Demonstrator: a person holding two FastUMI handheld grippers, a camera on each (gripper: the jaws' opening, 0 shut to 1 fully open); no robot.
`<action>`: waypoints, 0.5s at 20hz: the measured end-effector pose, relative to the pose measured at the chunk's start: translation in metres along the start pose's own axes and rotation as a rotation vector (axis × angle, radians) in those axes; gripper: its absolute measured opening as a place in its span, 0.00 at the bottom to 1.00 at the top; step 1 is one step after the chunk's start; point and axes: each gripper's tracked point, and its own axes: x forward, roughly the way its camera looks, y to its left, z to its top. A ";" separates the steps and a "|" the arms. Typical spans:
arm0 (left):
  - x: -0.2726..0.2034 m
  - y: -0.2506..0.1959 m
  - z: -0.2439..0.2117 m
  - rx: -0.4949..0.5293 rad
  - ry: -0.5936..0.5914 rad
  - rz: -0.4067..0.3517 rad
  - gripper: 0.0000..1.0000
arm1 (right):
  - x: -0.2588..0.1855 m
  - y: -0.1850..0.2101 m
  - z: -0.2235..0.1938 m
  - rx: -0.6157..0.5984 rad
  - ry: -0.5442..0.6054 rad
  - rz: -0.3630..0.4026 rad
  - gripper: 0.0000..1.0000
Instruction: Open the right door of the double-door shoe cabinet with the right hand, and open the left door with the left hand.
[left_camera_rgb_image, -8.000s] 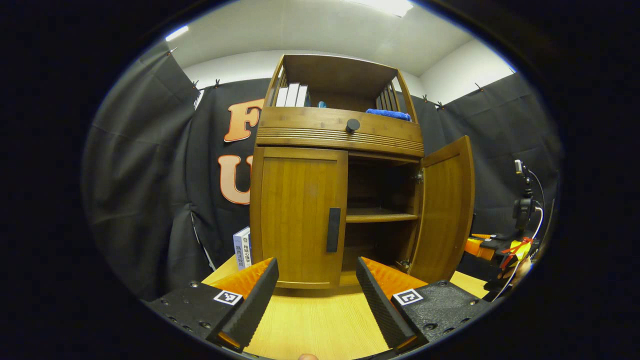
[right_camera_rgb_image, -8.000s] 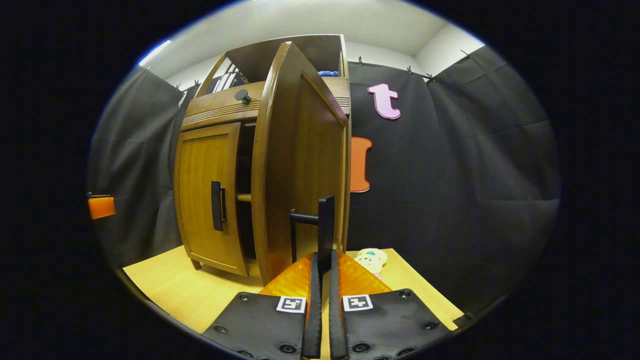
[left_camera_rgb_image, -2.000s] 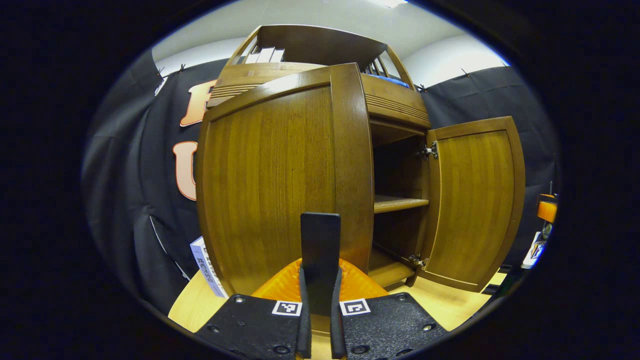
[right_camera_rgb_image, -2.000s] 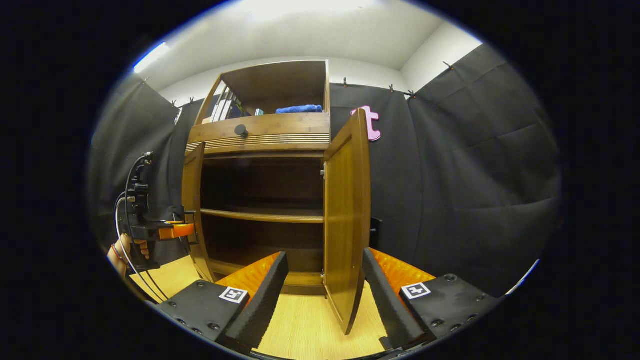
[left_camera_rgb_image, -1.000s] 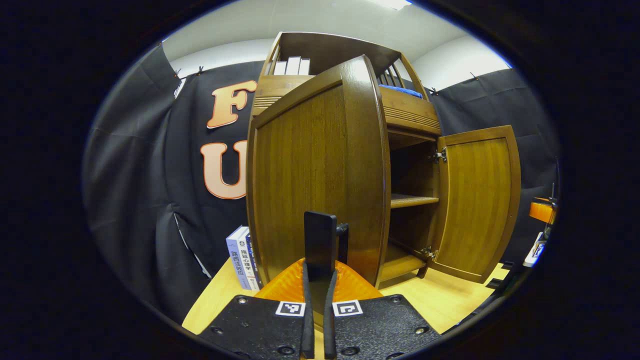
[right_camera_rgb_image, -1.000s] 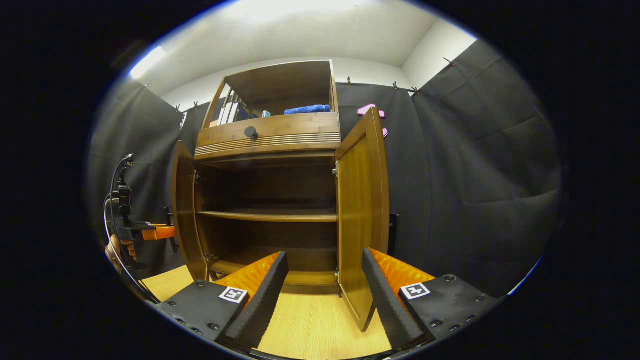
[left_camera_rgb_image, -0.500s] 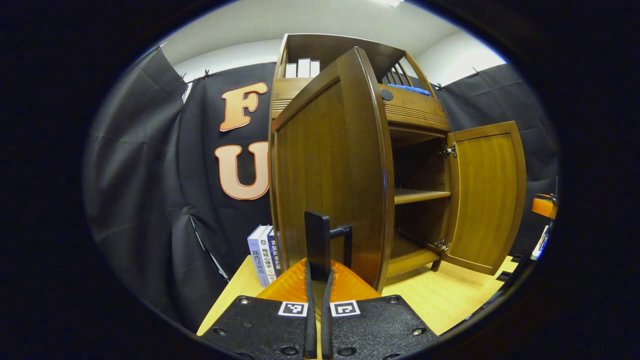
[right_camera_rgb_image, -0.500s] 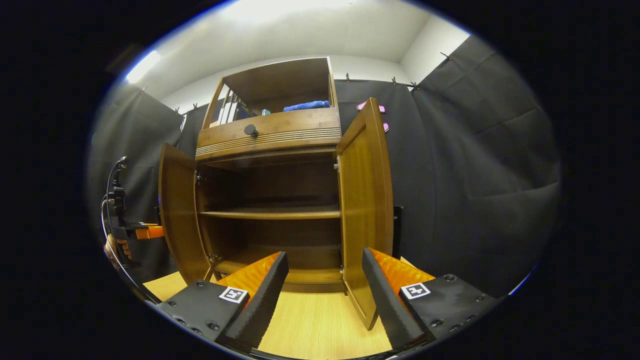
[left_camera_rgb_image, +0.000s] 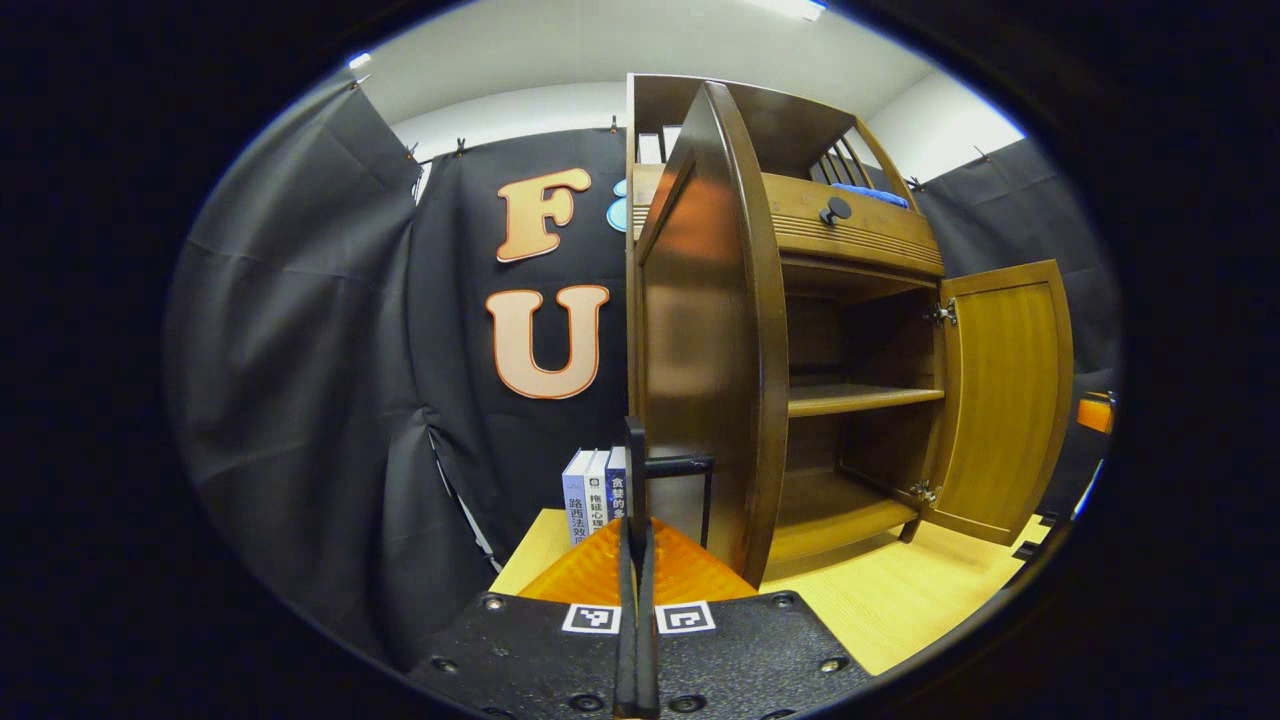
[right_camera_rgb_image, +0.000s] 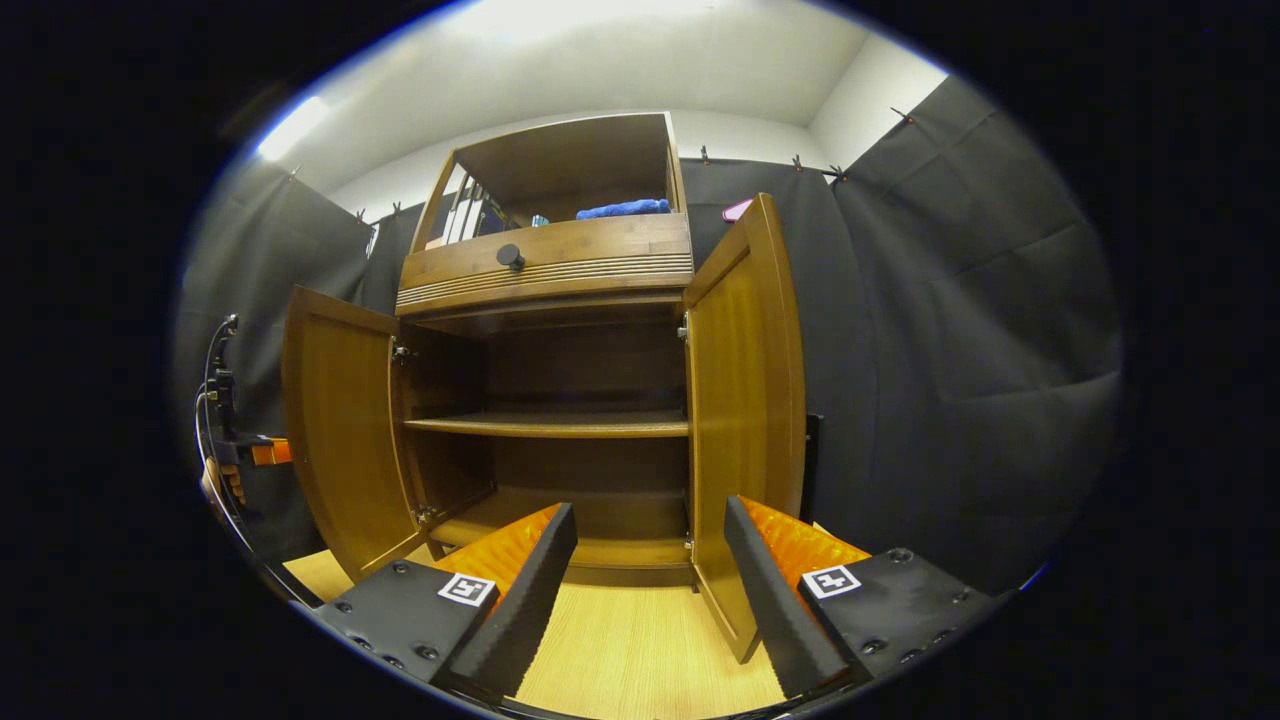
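Note:
The wooden shoe cabinet (right_camera_rgb_image: 548, 268) stands with both doors swung out. In the left gripper view my left gripper (left_camera_rgb_image: 636, 535) is shut on the black handle (left_camera_rgb_image: 637, 462) of the left door (left_camera_rgb_image: 705, 330), which I see almost edge-on. The right door (left_camera_rgb_image: 1005, 390) hangs wide open beyond the bare shelf (left_camera_rgb_image: 860, 398). In the right gripper view my right gripper (right_camera_rgb_image: 645, 575) stands open in front of the cabinet, holding nothing, with the right door (right_camera_rgb_image: 745, 400) just beyond its right finger. The left door (right_camera_rgb_image: 340, 430) is at the left, and the left gripper (right_camera_rgb_image: 262, 452) is behind it.
Several books (left_camera_rgb_image: 595, 495) stand on the table left of the cabinet, behind the left door. A drawer with a round black knob (right_camera_rgb_image: 510, 256) sits above the doors, and a blue cloth (right_camera_rgb_image: 622, 209) lies on top. The light wooden tabletop (right_camera_rgb_image: 640, 660) runs in front.
The left door has swung further outward with my left gripper shut on its handle. The right gripper stays open in front of the cabinet, nearly still.

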 end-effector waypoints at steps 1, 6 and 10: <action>0.000 0.002 -0.001 -0.002 0.000 -0.006 0.00 | 0.001 0.001 0.000 -0.001 0.001 0.001 0.96; 0.002 0.021 -0.011 0.011 0.030 0.015 0.00 | 0.004 0.008 -0.002 -0.007 0.005 0.006 0.96; 0.004 0.038 -0.014 -0.040 0.020 0.013 0.00 | 0.004 0.010 -0.003 -0.007 0.006 0.007 0.96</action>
